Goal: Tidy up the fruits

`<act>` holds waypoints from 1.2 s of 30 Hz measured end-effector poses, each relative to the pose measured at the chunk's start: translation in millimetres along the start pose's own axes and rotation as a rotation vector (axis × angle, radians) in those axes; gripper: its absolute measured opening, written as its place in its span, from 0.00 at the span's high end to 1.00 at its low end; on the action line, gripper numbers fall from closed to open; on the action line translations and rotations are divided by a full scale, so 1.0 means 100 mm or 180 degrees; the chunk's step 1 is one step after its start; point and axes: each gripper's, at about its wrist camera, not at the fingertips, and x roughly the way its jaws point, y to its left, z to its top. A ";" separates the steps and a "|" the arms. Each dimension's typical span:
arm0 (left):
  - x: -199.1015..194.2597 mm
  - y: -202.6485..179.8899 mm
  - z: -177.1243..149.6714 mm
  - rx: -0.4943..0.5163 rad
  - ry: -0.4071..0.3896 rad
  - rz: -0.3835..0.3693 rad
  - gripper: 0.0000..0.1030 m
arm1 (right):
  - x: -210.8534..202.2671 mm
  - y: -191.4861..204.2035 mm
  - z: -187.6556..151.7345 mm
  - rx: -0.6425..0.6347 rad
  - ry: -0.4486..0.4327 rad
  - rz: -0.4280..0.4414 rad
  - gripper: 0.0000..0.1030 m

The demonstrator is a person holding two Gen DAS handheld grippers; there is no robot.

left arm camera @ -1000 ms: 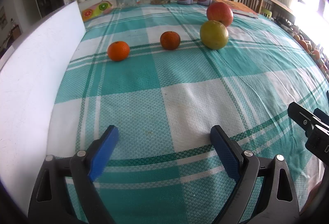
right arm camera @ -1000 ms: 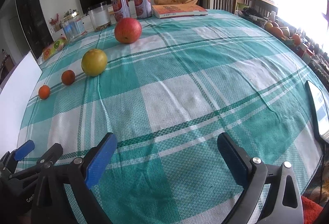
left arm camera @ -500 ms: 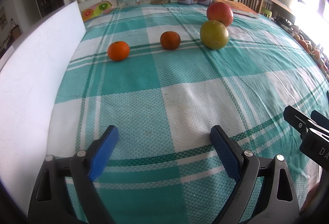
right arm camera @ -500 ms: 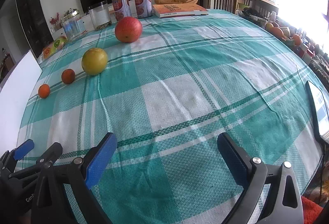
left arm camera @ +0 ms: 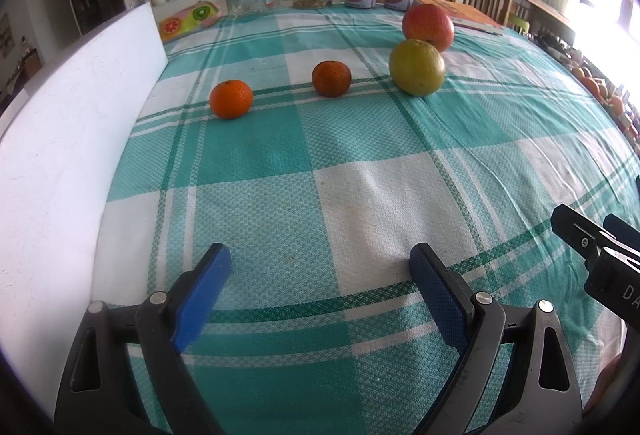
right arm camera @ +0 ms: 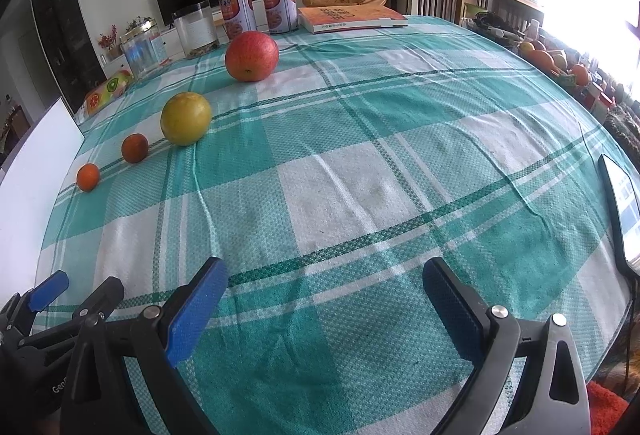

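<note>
Several fruits lie in a slanted row on the teal checked tablecloth: a small orange point(left arm camera: 231, 98) point(right arm camera: 88, 177), a darker orange point(left arm camera: 331, 78) point(right arm camera: 135, 148), a yellow-green fruit point(left arm camera: 417, 67) point(right arm camera: 185, 118) and a red apple point(left arm camera: 427, 22) point(right arm camera: 251, 50). My left gripper point(left arm camera: 320, 267) is open and empty, low over the near cloth, well short of the fruits. My right gripper point(right arm camera: 326, 283) is open and empty near the table's front edge. Each gripper shows at the edge of the other's view.
A white board point(left arm camera: 72, 139) stands along the left edge. Two clear jars point(right arm camera: 197, 30), two cans point(right arm camera: 237, 11) and a book point(right arm camera: 352, 18) stand at the far edge. A tablet point(right arm camera: 622, 211) lies at the right edge. More fruit point(right arm camera: 548, 61) is beyond the table on the right.
The right gripper's fingers have crept slightly further into the left wrist view. The fruits have not moved.
</note>
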 end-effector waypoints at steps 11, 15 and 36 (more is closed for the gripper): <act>0.01 0.03 0.00 -0.0016 0.0010 0.0003 0.08 | -0.01 -0.07 0.01 0.0137 -0.0005 0.0181 0.05; 0.02 0.12 0.08 0.0018 0.0194 -0.0202 0.09 | -0.01 -0.12 0.01 0.0231 0.0002 0.0275 0.05; 0.65 0.86 0.96 -0.0990 -0.0101 0.0312 0.67 | -0.01 -0.28 0.02 0.0548 0.0041 0.0585 0.05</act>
